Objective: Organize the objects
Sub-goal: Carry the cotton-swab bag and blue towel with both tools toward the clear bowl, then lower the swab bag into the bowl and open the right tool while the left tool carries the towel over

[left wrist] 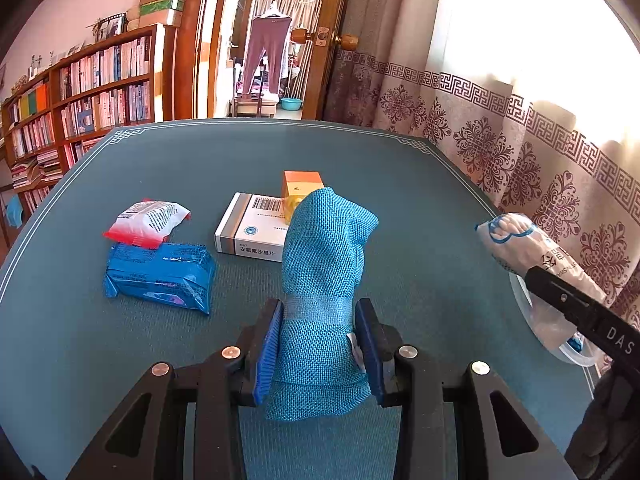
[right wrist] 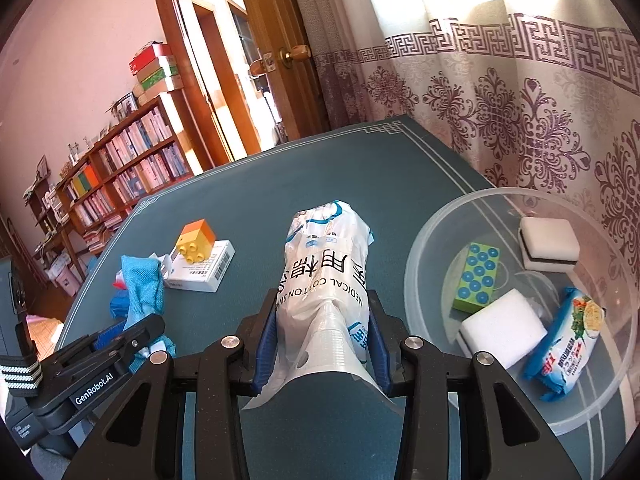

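- At nine o'clock on the green table (left wrist: 400, 184), a blue packet (left wrist: 160, 274) is lying flat, with a red-and-white packet (left wrist: 150, 220) resting just behind it, its near edge overlapping the blue one.
- Toward eleven o'clock, a white medicine box (left wrist: 250, 228) is lying flat, and an orange-and-yellow block (left wrist: 300, 192) is sitting on its far end.
- My left gripper (left wrist: 318, 344) is clamping a blue woven cloth (left wrist: 324, 256) between its blue pads (left wrist: 269, 348); the cloth is standing up out of the jaws, hiding part of the box and block behind it.
- My right gripper (right wrist: 322, 344) is pinching a bag of medical cotton swabs (right wrist: 324, 264) near its tail end, and the bag is sticking forward toward twelve o'clock over the table.
- In the left wrist view that same bag is showing at three o'clock, beside the patterned curtain (left wrist: 500, 140).
- At three o'clock from my right gripper, a clear plastic bowl (right wrist: 460, 216) is sitting on the table close to the curtain.
- Inside the bowl, a green block with blue dots (right wrist: 478, 278) is lying at the left, two white sponges (right wrist: 550, 244) are resting at the far and near sides, and a blue snack packet (right wrist: 568, 344) is leaning at the right.
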